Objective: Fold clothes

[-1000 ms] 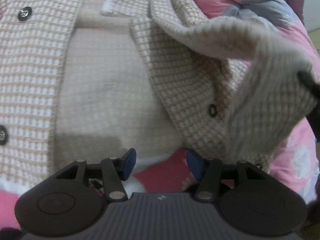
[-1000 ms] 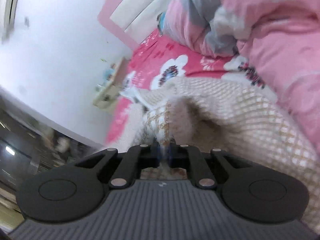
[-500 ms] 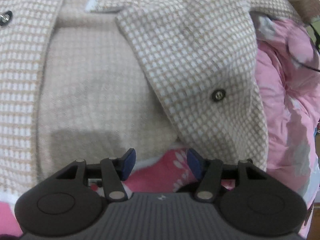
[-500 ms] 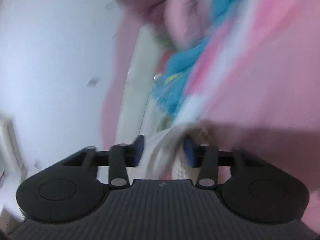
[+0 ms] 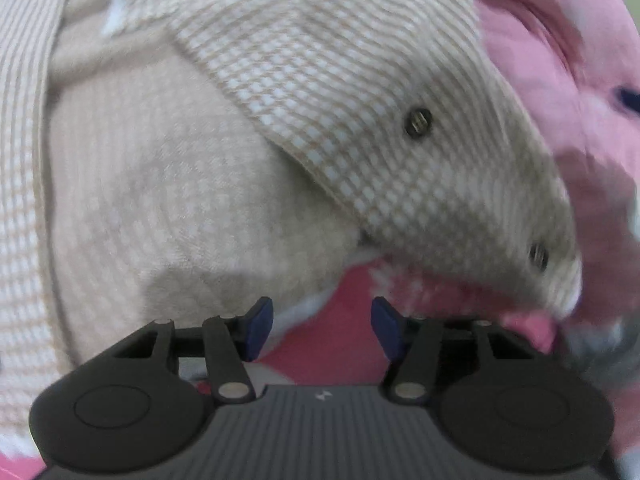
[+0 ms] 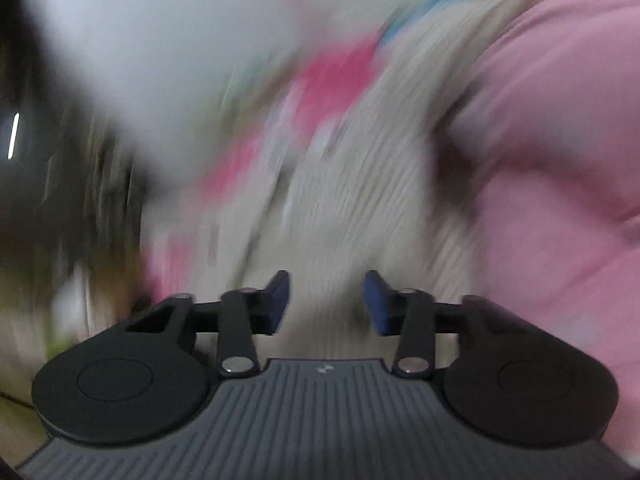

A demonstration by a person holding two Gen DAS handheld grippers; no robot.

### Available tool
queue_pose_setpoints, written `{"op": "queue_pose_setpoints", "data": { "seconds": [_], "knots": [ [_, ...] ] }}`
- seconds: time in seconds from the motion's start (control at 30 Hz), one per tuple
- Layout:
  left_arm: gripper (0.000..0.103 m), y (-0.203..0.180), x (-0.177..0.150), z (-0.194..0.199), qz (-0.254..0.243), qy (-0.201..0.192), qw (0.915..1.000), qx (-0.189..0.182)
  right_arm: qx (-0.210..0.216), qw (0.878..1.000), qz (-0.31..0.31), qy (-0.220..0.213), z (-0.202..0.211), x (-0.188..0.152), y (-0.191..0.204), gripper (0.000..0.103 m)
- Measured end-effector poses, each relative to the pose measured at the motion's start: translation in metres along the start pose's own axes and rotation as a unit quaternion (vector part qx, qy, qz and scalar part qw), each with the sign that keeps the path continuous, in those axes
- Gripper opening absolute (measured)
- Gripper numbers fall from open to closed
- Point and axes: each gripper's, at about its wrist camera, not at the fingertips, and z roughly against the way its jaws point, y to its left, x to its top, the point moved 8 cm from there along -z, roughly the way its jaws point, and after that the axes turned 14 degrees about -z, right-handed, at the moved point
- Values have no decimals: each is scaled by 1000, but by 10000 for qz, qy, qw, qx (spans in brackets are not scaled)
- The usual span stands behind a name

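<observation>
A beige and white checked jacket with small metal buttons lies open on a pink floral bedsheet; its plain beige lining fills the left wrist view. One front panel lies folded across to the right. My left gripper hovers open at the jacket's lower hem, blue pads apart, holding nothing. The right wrist view is badly blurred. My right gripper is open there, with pale checked cloth just beyond its fingertips and nothing between them.
A pink quilt bulges at the right of the right wrist view and also along the right edge of the left wrist view. A white wall and dark blurred shapes are at the left.
The right gripper opened and let go of the jacket's edge, then swung fast. The raised front panel now lies flat across the jacket. The left gripper shifted slightly, still open.
</observation>
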Motion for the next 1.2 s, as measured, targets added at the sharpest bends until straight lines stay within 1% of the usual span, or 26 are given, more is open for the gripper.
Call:
{"op": "queue_pose_setpoints", "data": {
  "seconds": [0.03, 0.07, 0.1, 0.13, 0.2, 0.27, 0.3, 0.37, 0.4, 0.47, 0.57, 0.63, 0.7, 0.77, 0.8, 0.83, 0.87, 0.9, 0.93, 0.97, 1.0, 1.07, 1.1, 1.13, 1.2],
  "knots": [
    [51, -6, -3, 2, -255, -5, 9997, 50, -192, 9982, 437, 369, -22, -16, 7, 24],
    [49, -12, -5, 5, -511, -9, 9986, 100, -374, 9928, 872, 725, -43, -32, 13, 24],
    [48, -19, -7, 6, -751, -35, 9971, 143, -545, 9860, 1252, 960, -60, -44, 17, 24],
    [47, -26, -8, 6, -976, -82, 9950, 179, -775, 9767, 1657, 1123, -75, -59, 23, 24],
    [44, -39, -8, 4, -1371, -168, 9901, 236, -1199, 9534, 2410, 1361, -104, -78, 24, 24],
    [42, -50, -5, -8, -1606, -235, 9864, 250, -1593, 9334, 2795, 1591, -122, -93, 15, 28],
    [41, -56, -3, -14, -1723, -268, 9844, 257, -1737, 9254, 2915, 1688, -129, -98, 8, 31],
    [39, -65, 0, -25, -1911, -335, 9806, 292, -2055, 9128, 3064, 1754, -141, -106, -4, 32],
    [38, -66, 3, -30, -1951, -384, 9794, 361, -2081, 9136, 3048, 1706, -143, -107, -8, 32],
    [38, -65, 8, -34, -2085, -548, 9747, 584, -2058, 9202, 2899, 1635, -144, -103, -13, 32],
    [38, -64, 15, -39, -2379, -748, 9642, 896, -2065, 9204, 2888, 1636, -142, -99, -8, 35],
    [39, -66, 17, -42, -2523, -773, 9601, 925, -1955, 9283, 2742, 1577, -141, -97, -5, 50],
    [40, -68, 20, -44, -2667, -798, 9557, 954, -1853, 9368, 2525, 1559, -143, -95, -5, 55],
    [40, -69, 23, -46, -2810, -823, 9511, 982, -1842, 9421, 2339, 1542, -150, -94, -13, 55],
    [40, -70, 24, -48, -2881, -835, 9487, 996, -1847, 9444, 2292, 1469, -151, -92, -16, 55],
    [40, -71, 25, -49, -2952, -847, 9463, 1010, -1854, 9465, 2247, 1385, -152, -90, -18, 47],
    [40, -72, 26, -50, -3023, -859, 9438, 1024, -1861, 9487, 2201, 1302, -153, -88, -21, 42],
    [40, -73, 28, -51, -3093, -872, 9413, 1038, -1868, 9538, 2006, 1231, -149, -83, -24, 24],
    [41, -74, 29, -52, -3164, -884, 9386, 1052, -1874, 9591, 1775, 1161, -144, -77, -27, 16],
    [41, -75, 30, -53, -3234, -896, 9360, 1065, -1878, 9638, 1544, 1091, -139, -70, -30, 15],
    [41, -76, 31, -55, -3304, -908, 9333, 1079, -1833, 9715, 1172, 943, -129, -61, -32, 11],
    [42, -78, 34, -56, -3400, -916, 9295, 1101, -1750, 9823, 441, 496, -102, -33, -38, 10],
    [42, -79, 35, -57, -3434, -926, 9279, 1113, -1561, 9874, -73, 261, -85, -15, -42, 10],
    [42, -79, 37, -57, -3449, -938, 9272, 1120, -1341, 9890, -618, 23, -68, 3, -47, 10],
    [41, -79, 40, -56, -3377, -969, 9295, 1121, -865, 9848, -1472, -307, -40, 31, -57, 10]
  ]
}}
